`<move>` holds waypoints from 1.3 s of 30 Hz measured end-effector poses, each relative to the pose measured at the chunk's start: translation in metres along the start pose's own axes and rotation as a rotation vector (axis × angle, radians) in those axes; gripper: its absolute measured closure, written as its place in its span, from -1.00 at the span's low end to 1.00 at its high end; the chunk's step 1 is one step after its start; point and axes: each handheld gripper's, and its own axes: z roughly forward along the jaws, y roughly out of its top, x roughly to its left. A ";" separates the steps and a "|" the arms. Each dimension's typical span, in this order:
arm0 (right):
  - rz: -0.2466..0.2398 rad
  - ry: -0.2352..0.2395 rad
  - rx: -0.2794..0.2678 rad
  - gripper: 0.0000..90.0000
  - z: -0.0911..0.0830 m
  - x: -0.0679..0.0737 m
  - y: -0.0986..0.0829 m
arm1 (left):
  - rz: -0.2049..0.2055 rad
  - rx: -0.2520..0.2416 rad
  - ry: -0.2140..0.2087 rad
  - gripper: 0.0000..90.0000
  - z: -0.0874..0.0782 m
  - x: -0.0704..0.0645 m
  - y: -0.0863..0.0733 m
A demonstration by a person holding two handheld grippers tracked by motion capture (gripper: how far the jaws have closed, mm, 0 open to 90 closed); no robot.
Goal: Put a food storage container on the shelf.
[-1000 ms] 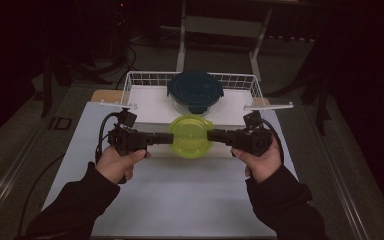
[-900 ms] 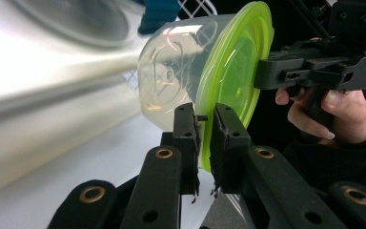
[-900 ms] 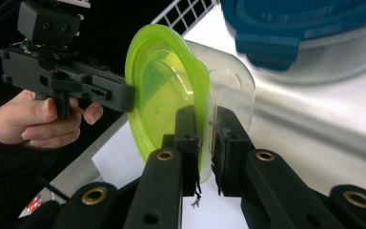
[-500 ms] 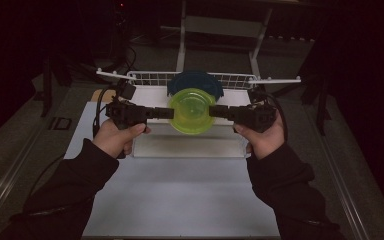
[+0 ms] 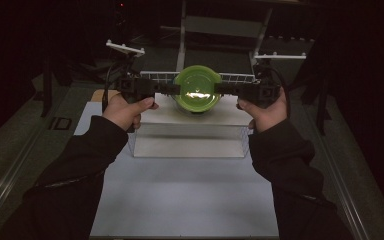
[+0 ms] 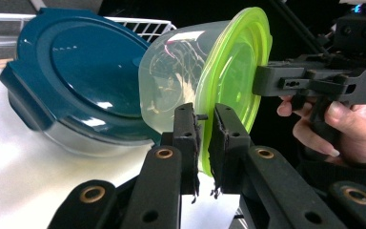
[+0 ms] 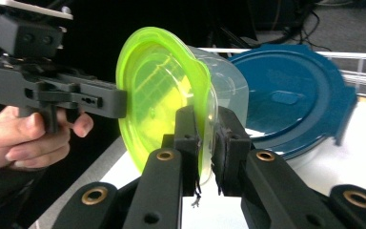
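Both tools (image 6: pixel 202 143) (image 7: pixel 209 143) clamped on translucent round tub's (image 5: pixel 197 89) glossy lime lid rim (opposite sides).

The table (image 5: pixel 180 200) has a white top, with darker floor on both sides. On its far part stands a white wire basket (image 5: pixel 190 145) with a pale bottom. Inside the basket lies a container with a dark blue lid (image 6: pixel 76 71), tilted a little, near the basket's far wall.
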 end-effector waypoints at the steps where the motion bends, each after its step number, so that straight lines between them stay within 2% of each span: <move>1: 0.007 -0.003 0.002 0.81 0.001 -0.002 0.002 | -0.007 0.003 0.002 0.80 0.002 0.002 0.002; 4: 0.009 -0.027 0.015 0.80 0.004 -0.005 0.007 | -0.015 0.000 0.014 0.79 0.007 0.005 0.005; 8: 0.024 -0.031 0.026 0.80 0.008 -0.011 0.012 | -0.037 0.002 0.012 0.79 0.011 0.010 0.011; 14: 0.051 -0.026 0.028 0.80 0.013 -0.019 0.016 | -0.067 0.000 0.004 0.77 0.014 0.018 0.015; 16: 0.073 -0.005 0.029 0.80 0.014 -0.022 0.018 | -0.080 -0.003 -0.002 0.77 0.014 0.019 0.017; 18: 0.063 -0.021 0.030 0.80 0.016 -0.022 0.019 | -0.076 -0.005 0.009 0.77 0.015 0.019 0.018; 20: 0.071 -0.021 0.031 0.79 0.017 -0.023 0.021 | -0.090 -0.010 0.009 0.76 0.015 0.021 0.020; 22: 0.086 -0.016 0.035 0.76 0.018 -0.025 0.022 | -0.094 -0.015 0.005 0.75 0.016 0.022 0.022; 24: 0.098 -0.018 0.033 0.65 0.019 -0.025 0.024 | -0.102 -0.033 0.012 0.71 0.016 0.022 0.024; 27: 0.104 -0.035 0.029 0.61 0.022 -0.025 0.025 | -0.098 -0.043 0.024 0.62 0.018 0.021 0.027; 34: 0.143 -0.079 0.014 0.58 0.027 -0.031 0.030 | -0.121 -0.059 0.043 0.61 0.024 0.029 0.030; 39: 0.152 -0.081 0.006 0.58 0.030 -0.032 0.032 | -0.129 -0.064 0.043 0.54 0.026 0.034 0.032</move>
